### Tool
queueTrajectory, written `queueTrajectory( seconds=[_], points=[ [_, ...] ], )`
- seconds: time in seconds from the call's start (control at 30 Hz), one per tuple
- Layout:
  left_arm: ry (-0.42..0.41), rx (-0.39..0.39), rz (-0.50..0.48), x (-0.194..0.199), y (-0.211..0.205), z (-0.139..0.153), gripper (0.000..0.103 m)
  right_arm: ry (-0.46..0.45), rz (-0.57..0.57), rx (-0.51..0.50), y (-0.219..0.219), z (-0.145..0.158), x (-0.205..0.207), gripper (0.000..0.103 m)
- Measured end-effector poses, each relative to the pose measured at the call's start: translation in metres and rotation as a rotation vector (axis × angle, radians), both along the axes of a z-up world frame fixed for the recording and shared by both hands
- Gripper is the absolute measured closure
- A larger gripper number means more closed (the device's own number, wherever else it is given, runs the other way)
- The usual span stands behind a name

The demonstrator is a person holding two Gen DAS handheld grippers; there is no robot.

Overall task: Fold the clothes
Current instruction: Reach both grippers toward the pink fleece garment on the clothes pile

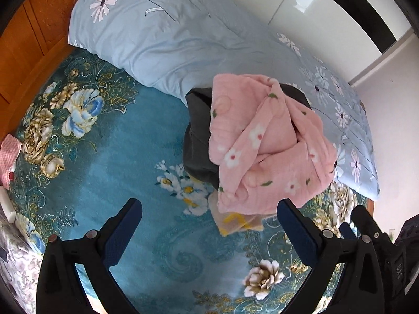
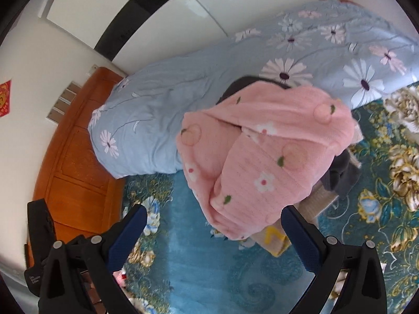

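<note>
Bedroom, daylit. Teal bedspread (image 1: 136, 141) patterned with gold and white-blue flowers, spread flat across the bed. Pale blue quilt (image 1: 162, 36) with daisy print, rolled long along the far side. Orange-brown wooden headboard (image 2: 78, 157) at one end. Glossy white wardrobe doors (image 2: 162, 18) with a black strip behind, reflecting window light. Plain white wall (image 2: 34, 83) bearing a red paper decoration (image 2: 4, 99).
</note>
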State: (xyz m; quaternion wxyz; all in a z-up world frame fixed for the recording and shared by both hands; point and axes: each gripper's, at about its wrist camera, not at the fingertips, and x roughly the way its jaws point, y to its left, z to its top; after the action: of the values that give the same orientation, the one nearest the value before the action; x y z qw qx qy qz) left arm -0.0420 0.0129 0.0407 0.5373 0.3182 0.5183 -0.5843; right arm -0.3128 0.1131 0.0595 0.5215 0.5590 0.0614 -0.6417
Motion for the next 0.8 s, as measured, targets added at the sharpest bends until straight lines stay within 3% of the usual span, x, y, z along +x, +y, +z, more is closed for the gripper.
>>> queueTrajectory(
  seconds=[0.4, 0.8],
  points=[
    [0.073, 0.028, 0.101, -0.031, -0.021, -0.019, 0.001, 0.011, 0.039, 0.057, -0.018, -0.029, -0.027, 0.0],
    [0.001, 0.058, 0.055, -0.057, -0.049, -0.044, 0.001, -0.002, 0.051, 0.127, -0.037, -0.063, -0.041, 0.0]
  ],
)
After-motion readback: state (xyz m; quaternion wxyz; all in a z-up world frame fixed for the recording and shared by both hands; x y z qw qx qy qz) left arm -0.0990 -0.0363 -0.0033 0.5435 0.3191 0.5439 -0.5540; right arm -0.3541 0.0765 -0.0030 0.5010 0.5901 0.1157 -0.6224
